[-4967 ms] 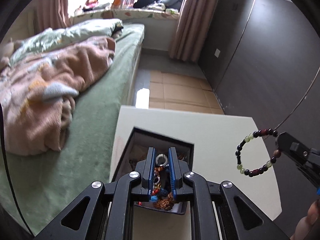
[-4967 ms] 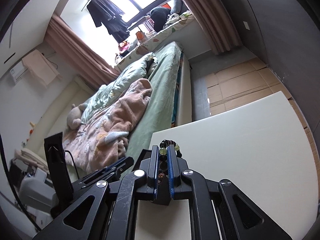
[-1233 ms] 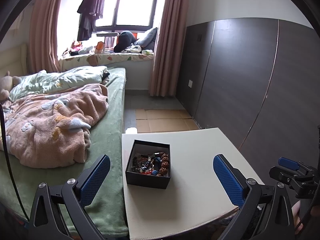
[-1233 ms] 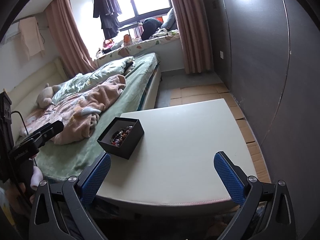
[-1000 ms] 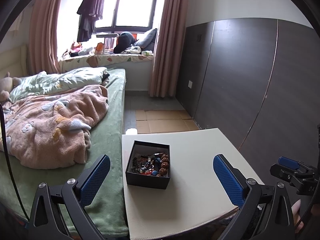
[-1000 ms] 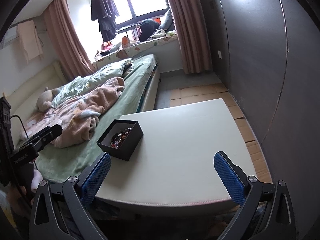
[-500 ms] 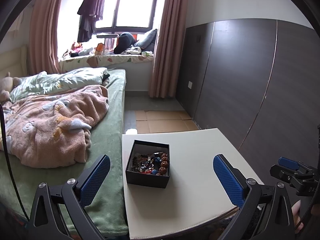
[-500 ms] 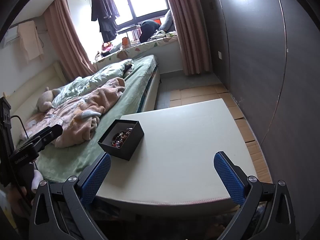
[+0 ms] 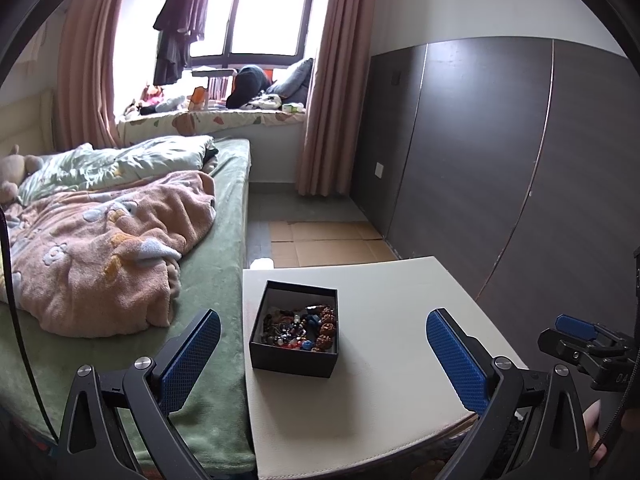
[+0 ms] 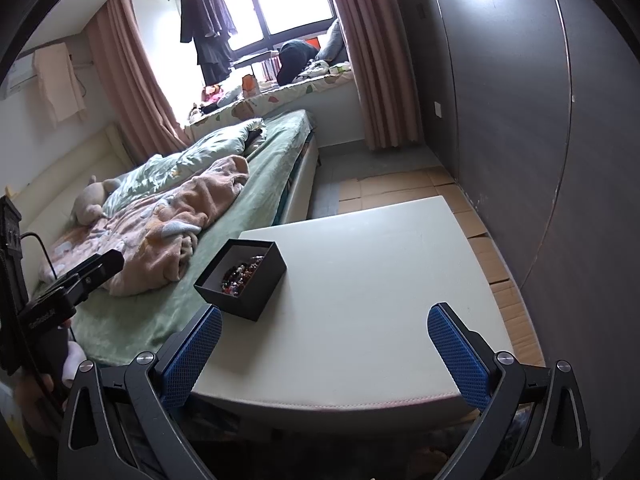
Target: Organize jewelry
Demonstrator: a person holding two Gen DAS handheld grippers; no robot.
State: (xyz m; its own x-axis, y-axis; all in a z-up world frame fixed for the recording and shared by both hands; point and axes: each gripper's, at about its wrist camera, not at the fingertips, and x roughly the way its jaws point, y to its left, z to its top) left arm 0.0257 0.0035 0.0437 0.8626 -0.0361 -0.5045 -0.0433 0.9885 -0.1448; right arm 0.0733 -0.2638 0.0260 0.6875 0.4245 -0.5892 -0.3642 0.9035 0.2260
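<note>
Sitting low centre of frame: white table (image 9: 384, 392) beside green bed (image 9: 216, 248), dark wall panels (image 9: 520, 152) filling the right. Black box (image 9: 294, 358) of beads (image 9: 304, 328) resting near table's left edge. Left gripper (image 9: 320, 364) and right gripper (image 10: 324, 354) both gaping wide, empty; five seconds ago clamping bracelets.

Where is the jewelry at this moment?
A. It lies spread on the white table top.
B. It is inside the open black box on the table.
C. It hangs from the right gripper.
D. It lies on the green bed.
B: the beaded jewelry lies heaped inside the open black box, which stands on the white table; the left gripper and right gripper are both open and hold nothing.
</note>
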